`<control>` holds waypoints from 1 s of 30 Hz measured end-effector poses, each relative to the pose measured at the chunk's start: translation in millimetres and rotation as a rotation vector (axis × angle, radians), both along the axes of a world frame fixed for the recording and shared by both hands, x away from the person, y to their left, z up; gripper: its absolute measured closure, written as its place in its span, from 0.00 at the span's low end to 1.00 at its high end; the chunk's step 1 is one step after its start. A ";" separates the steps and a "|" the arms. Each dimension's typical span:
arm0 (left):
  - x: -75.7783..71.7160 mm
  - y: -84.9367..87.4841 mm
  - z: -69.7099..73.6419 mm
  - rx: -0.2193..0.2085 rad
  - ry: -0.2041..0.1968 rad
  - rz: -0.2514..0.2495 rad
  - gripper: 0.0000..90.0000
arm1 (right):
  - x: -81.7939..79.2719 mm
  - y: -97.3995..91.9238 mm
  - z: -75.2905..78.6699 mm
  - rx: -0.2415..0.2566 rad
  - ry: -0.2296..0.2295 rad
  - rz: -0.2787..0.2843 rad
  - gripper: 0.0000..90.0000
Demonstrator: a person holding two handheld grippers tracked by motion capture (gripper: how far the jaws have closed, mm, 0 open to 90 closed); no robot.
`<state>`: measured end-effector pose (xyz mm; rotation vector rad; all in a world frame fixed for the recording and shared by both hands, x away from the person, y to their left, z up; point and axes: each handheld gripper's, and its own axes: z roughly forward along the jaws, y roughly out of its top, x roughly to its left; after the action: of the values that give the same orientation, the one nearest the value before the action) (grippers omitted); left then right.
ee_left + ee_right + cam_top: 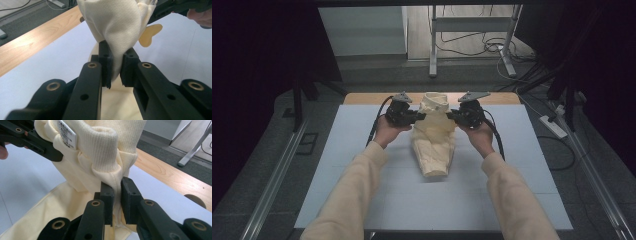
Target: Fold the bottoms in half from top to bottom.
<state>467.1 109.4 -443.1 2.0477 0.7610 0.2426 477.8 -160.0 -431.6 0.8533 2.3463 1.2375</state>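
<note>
At the middle of the high view, a cream sweater [432, 132] is bunched up on the white counter [362, 180]. The left hand-held gripper [421, 117] pinches its cloth from the left. The right hand-held gripper [451, 116] pinches a fold below the ribbed collar [105, 147]. The words on its white label [67, 134] are too small to read.

The garment [433, 135] sits mid-tabletop [337, 165], its far end raised between your two hands and its near end resting on the surface toward you. Your left tongs [421, 117] pinch it from its left side, your right tongs [450, 116] from its right. A floor stand [472, 30] lies beyond the tabletop's far edge.
</note>
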 end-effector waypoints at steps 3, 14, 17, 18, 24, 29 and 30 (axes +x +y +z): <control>-1.7 -1.4 -2.6 0.005 0.003 -0.002 0.89 | -1.1 -0.9 -2.6 -0.001 0.006 0.000 0.88; -6.8 -0.2 -11.6 0.010 0.012 -0.009 0.89 | -5.3 0.4 -9.0 -0.012 0.012 0.007 0.88; -8.0 0.2 -14.8 0.017 0.017 -0.012 0.89 | -6.1 1.2 -11.7 -0.018 0.014 0.009 0.88; -8.5 -0.1 -16.0 0.016 0.018 -0.012 0.89 | -6.2 1.3 -12.7 -0.017 0.014 0.010 0.88; -12.6 -0.5 -22.9 0.029 0.026 -0.021 0.89 | -9.6 2.3 -20.2 -0.037 0.027 0.010 0.88; -17.5 -0.3 -28.8 0.033 0.031 -0.029 0.89 | -13.9 1.7 -26.5 -0.041 0.033 0.021 0.88; -18.4 -0.5 -29.8 0.037 0.030 -0.031 0.89 | -14.8 1.5 -27.8 -0.039 0.036 0.022 0.88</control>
<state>448.6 108.9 -472.9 2.1006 0.7475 0.2100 463.0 -158.4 -459.3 0.8461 2.4064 1.1902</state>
